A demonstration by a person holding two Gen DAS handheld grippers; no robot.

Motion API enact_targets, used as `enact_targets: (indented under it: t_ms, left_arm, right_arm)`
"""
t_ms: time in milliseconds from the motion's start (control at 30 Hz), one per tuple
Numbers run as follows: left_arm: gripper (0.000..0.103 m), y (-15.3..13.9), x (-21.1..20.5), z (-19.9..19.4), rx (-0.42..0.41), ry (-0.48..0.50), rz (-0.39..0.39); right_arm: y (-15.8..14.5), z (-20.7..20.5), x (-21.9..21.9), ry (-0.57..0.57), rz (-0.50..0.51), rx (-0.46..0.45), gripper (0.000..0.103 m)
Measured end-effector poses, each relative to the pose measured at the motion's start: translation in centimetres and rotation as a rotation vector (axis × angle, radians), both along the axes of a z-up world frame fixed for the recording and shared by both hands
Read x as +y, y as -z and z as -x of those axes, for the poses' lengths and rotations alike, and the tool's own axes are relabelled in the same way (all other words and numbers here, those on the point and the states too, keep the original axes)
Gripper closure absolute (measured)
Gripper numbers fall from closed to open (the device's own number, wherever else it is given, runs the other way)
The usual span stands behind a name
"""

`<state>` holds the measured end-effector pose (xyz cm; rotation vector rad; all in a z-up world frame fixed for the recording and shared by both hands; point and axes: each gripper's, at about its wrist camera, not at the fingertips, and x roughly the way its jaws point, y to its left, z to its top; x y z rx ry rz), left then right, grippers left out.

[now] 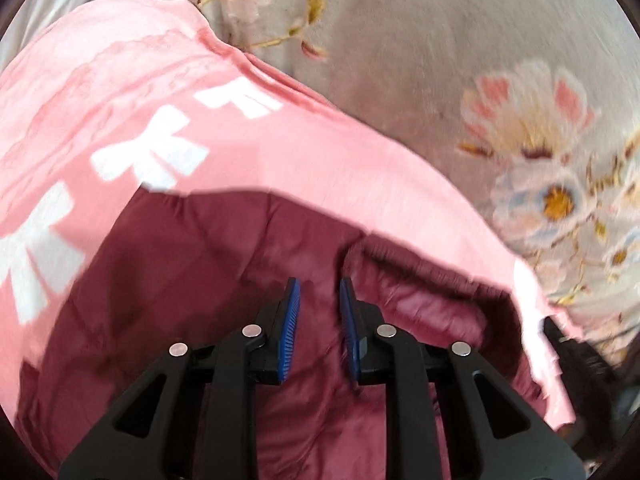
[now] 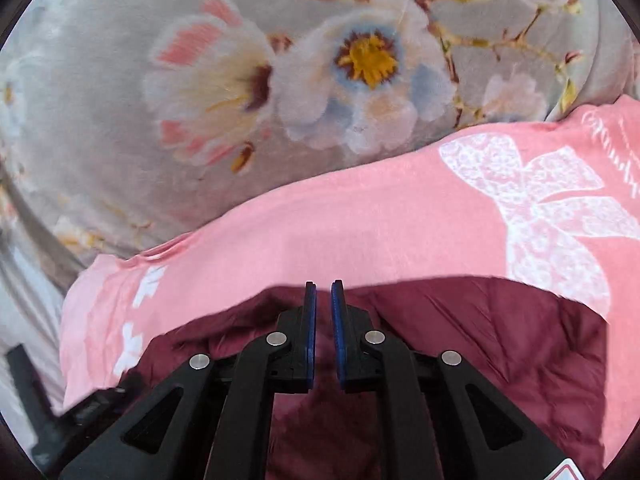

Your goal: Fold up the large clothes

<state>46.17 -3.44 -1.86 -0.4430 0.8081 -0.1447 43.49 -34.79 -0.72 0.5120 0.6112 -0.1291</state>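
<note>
A pink garment [image 1: 280,152] with white bow prints lies on a flowered bedspread. A dark maroon, shiny, puffy fabric [image 1: 200,280] fills the space under my left gripper [image 1: 320,284], and pink cloth borders it ahead and on the right. The left pads [image 1: 294,320] stand a little apart with their ribbed blue faces bare, so the gripper is open. In the right wrist view the same pink garment [image 2: 360,224] runs across the middle, with the maroon fabric [image 2: 480,340] below it. My right gripper [image 2: 323,286] hovers over the maroon edge, open by a narrow slit with nothing pinched.
The grey bedspread with large flowers [image 2: 280,80] spreads beyond the garment in both views. A blurred black shape [image 1: 568,344] shows at the right edge of the left view, and another black shape [image 2: 28,384] at the lower left of the right view.
</note>
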Motion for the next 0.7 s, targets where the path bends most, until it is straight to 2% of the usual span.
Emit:
enact_targets:
  t_ms: [67,167,267,333,367,433,533,700]
  left_arm:
    - [0.084,-1.4,-0.6,-1.4,-0.015,-0.006,-0.027]
    - [0.083,-2.5,-2.8,-4.2,-0.021,0.016,-0.116]
    - [0.083,-1.3,-4.6,-5.9,0.023,0.062,-0.169]
    - [0.083,0.5,-5.7,-6.7,0.075,0.099,-0.209]
    - [0.083,1.4,-6.0,-6.8,0.098,0.11,-0.223]
    - [0.081,3.3,-6.0,-6.5,0.122,0.11,-0.244]
    - [0.081,4.6,-5.8,-5.5,0.106,0.113,-0.255]
    - [0.081,5.1,-6.3,-3.9,0.053,0.102,-0.317]
  right_arm:
    - [0.9,-1.9,-0.1,-0.022,-0.022,0.038,0.092]
    - [2.6,-3.4,0.5,-0.074,-0.022,0.123,0.092]
    - [4.4,-2.6,1.5,-0.115,0.047,0.196,0.092]
    - [5.4,-1.9,1.4,-0.109,0.101,0.237,0.103]
    - [6.1,-1.6,1.1,-0.108,0.113,0.254,0.103]
    - [6.7,-1.0,0.3,-0.112,0.091,0.254,0.103]
    - [7.1,-0.9,0.1,-0.108,0.082,0.246,0.103]
    - [7.1,-1.2,1.7,-0.082,0.2,0.248,0.103]
